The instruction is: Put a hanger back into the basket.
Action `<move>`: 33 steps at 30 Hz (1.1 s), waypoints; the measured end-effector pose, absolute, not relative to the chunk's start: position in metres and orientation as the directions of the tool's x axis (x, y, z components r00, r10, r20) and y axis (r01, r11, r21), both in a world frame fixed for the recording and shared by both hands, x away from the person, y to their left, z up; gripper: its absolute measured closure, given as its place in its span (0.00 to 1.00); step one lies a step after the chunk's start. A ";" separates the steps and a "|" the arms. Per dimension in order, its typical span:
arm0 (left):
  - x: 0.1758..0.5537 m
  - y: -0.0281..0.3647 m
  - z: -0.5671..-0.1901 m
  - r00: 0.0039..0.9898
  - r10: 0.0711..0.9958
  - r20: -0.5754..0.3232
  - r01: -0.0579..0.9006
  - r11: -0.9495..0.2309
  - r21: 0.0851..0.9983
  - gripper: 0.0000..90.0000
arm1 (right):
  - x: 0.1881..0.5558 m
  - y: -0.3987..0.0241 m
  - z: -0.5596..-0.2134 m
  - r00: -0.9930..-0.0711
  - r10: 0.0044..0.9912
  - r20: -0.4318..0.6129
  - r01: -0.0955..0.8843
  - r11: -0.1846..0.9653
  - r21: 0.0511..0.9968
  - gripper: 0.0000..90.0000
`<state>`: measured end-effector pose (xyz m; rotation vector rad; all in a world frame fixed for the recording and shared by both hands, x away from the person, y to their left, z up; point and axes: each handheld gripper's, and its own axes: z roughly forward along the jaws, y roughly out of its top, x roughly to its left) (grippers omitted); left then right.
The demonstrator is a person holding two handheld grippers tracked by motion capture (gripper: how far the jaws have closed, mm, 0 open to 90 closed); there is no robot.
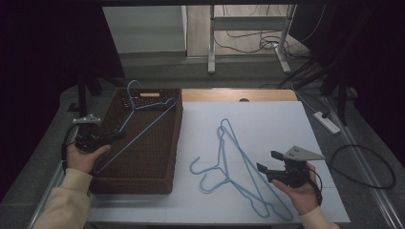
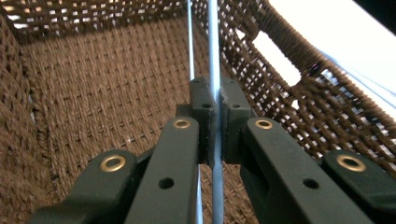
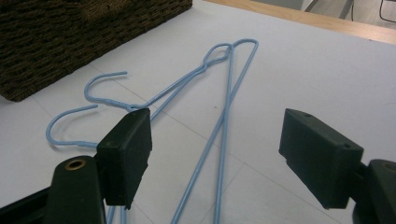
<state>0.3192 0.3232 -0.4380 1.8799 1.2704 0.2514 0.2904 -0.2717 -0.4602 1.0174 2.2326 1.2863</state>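
A blue wire hanger (image 1: 143, 119) lies slanted in the brown woven basket (image 1: 174, 138), its hook at the far rim. My left gripper (image 1: 117, 136) is shut on that hanger's wire (image 2: 215, 56) near its lower corner, inside the basket (image 2: 93, 84). Two more blue wire hangers (image 1: 234, 162) lie overlapped on the white tabletop, hooks toward the basket. My right gripper (image 1: 267, 161) stands open just right of them, a little above the table. In the right gripper view the two hangers (image 3: 224, 112) run between and beyond its jaws, untouched.
The white table surface (image 1: 267, 119) ends in a wooden strip at the far edge. A power strip (image 1: 327, 121) and cables lie on the floor to the right. The basket's corner (image 3: 70, 32) sits left of the loose hangers.
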 end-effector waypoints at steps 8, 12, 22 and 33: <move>0.327 0.316 -0.446 0.408 0.892 -0.194 0.733 -0.193 0.652 0.96 | 0.290 -0.273 -0.460 -0.667 0.744 0.041 0.404 0.314 0.859 0.29; 0.331 0.317 -0.449 0.366 0.914 -0.174 0.772 -0.194 0.605 0.96 | 0.290 -0.272 -0.460 -0.668 0.744 0.039 0.404 0.318 0.858 0.29; 0.343 0.317 -0.459 0.308 0.948 -0.078 0.837 -0.232 0.496 0.95 | 0.291 -0.272 -0.460 -0.668 0.743 0.037 0.406 0.322 0.855 0.29; 0.360 0.301 -0.473 0.265 0.960 0.093 0.903 -0.281 0.325 0.93 | 0.291 -0.272 -0.461 -0.671 0.741 0.036 0.405 0.325 0.855 0.29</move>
